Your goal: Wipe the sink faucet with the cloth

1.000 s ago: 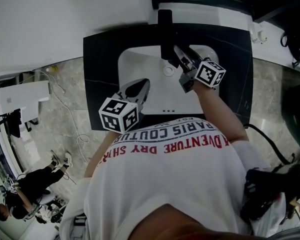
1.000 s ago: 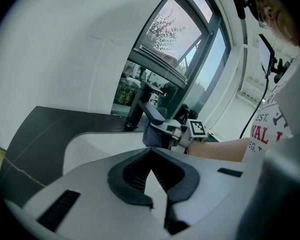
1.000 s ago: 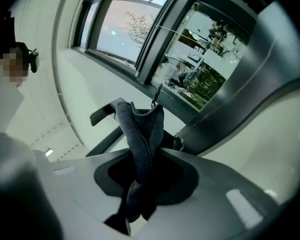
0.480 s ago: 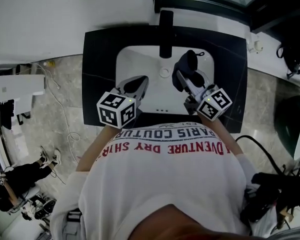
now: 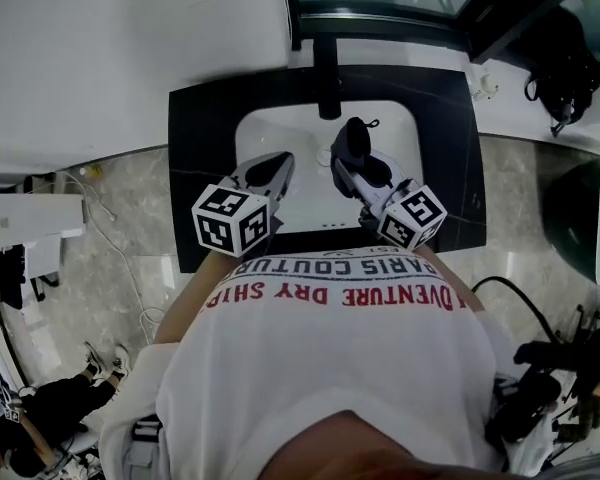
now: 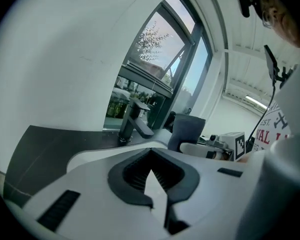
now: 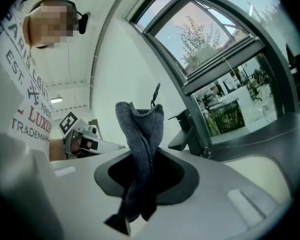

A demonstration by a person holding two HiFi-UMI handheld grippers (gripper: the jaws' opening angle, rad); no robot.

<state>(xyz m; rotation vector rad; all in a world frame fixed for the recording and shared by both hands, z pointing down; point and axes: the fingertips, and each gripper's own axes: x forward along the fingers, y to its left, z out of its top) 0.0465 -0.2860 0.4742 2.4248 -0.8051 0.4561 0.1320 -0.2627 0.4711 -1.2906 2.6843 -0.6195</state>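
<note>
Right gripper [image 5: 348,168] pinches the cloth [image 5: 356,136], apart from the faucet [image 5: 327,78] at 11 o'clock; left gripper [image 5: 278,163] closed, seemingly empty; next, press cloth onto faucet

From your head view, your shirt [image 5: 330,348] covers much of both arms and the near edge of the counter [image 5: 195,168]; the cloth [image 5: 356,140] hides the tips of your right gripper [image 5: 348,166] and part of the sink [image 5: 270,133] basin beneath; the faucet [image 5: 327,73] reads only as a dark bar, its handle not distinguishable; a small item [image 5: 480,86] on the white ledge is too small to name; a person [image 5: 30,438] at lower left is cut by the frame edge; in your left gripper view, the left gripper [image 6: 151,176] body blocks the basin below the spout; in your right gripper view, the cloth's lower end disappears between the jaws.
</note>
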